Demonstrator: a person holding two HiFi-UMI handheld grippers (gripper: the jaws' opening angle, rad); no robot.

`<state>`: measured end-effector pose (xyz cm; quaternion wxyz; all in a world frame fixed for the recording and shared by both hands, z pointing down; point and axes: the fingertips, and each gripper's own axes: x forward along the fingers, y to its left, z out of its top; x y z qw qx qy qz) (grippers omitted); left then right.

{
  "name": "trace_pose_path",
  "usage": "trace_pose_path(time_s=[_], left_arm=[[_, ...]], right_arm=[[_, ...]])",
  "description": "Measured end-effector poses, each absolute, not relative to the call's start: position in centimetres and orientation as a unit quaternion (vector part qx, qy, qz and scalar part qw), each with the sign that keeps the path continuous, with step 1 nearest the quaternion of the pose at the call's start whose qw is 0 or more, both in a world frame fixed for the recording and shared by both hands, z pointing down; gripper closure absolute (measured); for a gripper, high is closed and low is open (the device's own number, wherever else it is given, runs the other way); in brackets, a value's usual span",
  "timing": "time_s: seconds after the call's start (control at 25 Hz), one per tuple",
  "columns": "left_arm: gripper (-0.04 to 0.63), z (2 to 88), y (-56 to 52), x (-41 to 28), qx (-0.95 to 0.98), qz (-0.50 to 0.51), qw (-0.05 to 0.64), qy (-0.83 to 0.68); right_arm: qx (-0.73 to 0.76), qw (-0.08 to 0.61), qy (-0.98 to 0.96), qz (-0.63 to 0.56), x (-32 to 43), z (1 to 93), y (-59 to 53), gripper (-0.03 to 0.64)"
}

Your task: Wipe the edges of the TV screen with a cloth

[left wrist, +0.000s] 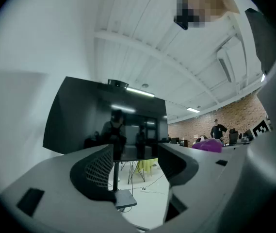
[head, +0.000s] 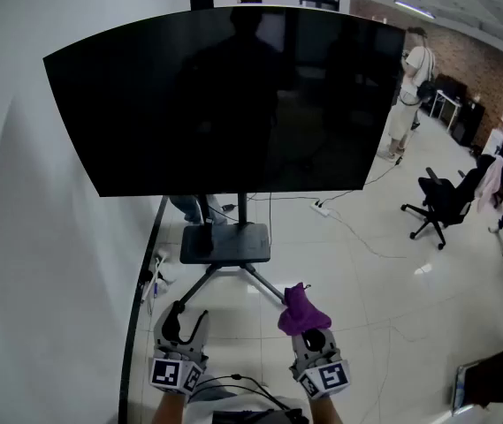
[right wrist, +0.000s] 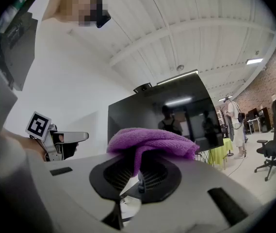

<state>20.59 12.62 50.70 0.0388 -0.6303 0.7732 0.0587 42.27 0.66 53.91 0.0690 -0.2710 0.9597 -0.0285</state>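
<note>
A large dark TV screen (head: 233, 95) stands on a wheeled stand (head: 225, 244) in front of me, and it also shows in the left gripper view as the TV screen (left wrist: 104, 125) and in the right gripper view as the TV screen (right wrist: 167, 115). My right gripper (head: 303, 321) is shut on a purple cloth (head: 302, 309), which bunches over the jaws as the purple cloth (right wrist: 150, 141). My left gripper (head: 186, 321) is open and holds nothing. Both grippers hang low, well short of the screen.
A white wall (head: 21, 237) runs along the left. Cables (head: 348, 228) trail over the pale floor behind the stand. A black office chair (head: 441, 203) stands at the right, and a person (head: 410, 91) stands beyond the screen's right edge.
</note>
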Motion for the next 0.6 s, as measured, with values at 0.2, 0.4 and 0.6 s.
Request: trace_pose_path(time_s=[0.2,0.4,0.6], left_arm=[[0.325,51.8,11.6,19.9,-0.624,0.052,0.029,0.779],[0.325,53.1,9.3,16.6,-0.634,0.052,0.015,0.772],[0.325,53.6,3.3,9.2,-0.659,0.042,0.025,0.750]], right_arm=[[-0.279,0.068,0.958,-0.026,42.3,54.2,-1.5,0.578],[-0.291,0.054,0.955,-0.028,39.2,55.8,-3.4,0.578],[-0.329,0.052,0.943,-0.025,32.7,55.5,-7.2,0.578]])
